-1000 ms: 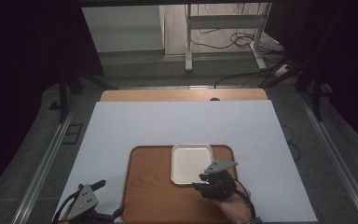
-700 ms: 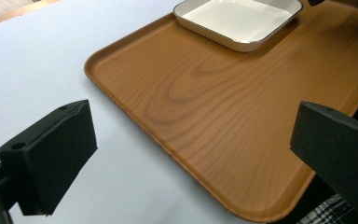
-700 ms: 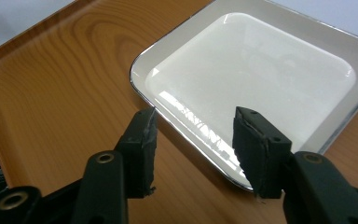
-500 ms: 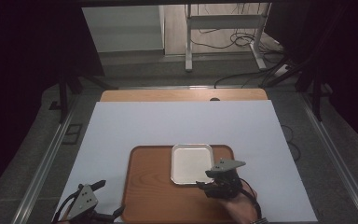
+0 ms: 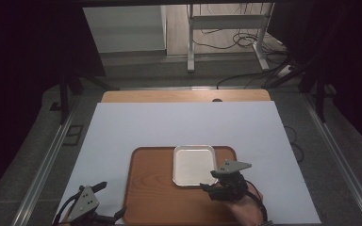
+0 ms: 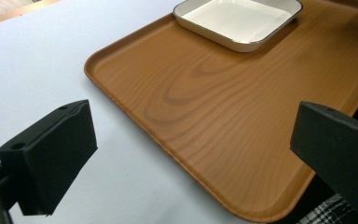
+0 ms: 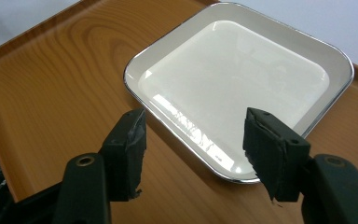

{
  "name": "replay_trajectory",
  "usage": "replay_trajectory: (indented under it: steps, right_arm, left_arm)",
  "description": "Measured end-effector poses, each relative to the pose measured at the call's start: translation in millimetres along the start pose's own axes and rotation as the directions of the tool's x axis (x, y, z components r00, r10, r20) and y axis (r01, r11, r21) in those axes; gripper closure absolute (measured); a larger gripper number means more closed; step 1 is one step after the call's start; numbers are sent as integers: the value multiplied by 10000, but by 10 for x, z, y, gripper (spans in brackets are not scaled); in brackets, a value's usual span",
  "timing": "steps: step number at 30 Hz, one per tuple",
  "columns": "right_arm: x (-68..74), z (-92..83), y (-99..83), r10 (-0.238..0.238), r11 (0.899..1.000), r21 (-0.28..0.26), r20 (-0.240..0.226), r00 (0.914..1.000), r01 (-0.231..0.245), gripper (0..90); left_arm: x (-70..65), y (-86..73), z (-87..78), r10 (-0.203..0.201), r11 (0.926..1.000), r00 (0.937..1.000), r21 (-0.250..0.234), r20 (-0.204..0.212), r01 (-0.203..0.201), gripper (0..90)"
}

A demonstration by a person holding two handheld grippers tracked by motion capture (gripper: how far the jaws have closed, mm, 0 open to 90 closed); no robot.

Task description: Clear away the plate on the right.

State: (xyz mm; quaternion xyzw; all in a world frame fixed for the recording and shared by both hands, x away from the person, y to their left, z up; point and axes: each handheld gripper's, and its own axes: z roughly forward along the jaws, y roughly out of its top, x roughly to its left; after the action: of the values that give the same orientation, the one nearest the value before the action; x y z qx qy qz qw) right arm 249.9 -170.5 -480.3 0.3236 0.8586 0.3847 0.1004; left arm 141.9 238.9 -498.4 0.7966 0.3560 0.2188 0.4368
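One wooden tray (image 5: 155,197) on white sheet (image 5: 169,127), dark room.

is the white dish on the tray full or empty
Empty. The white dish lies flat on the wooden tray, and its glossy inside shows only bare white with reflections, in both gripper views.

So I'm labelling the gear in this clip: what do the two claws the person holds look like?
Both are black, two-jawed tools. The right claw carries a grey three-cornered plate on top, and a dark cable trails back from it. The left claw has the same grey plate, marked with small dark dots. Up close, the jaws end in blocky black foam-like pads, frayed at the edges, on arms with round fastener holes.
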Motion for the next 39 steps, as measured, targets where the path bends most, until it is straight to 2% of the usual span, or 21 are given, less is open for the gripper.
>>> replay_trajectory:
  steps: [14,25,39]
  right_arm:
    - [-23,-86,3,30,9998,-213,106,9999,-28,317]
    - [-16,-175,5,-200,9992,-335,283,9994,209,270]
    - [-56,-348,-87,66,9962,-871,379,9993,-32,169]
  left_arm:
    - [0,-1,0,2,10000,10000,-13,7,-2,2]
    - [3,-2,-2,-18,10000,10000,-28,21,18,2]
    - [3,-2,-1,-25,10000,10000,-31,22,25,2]
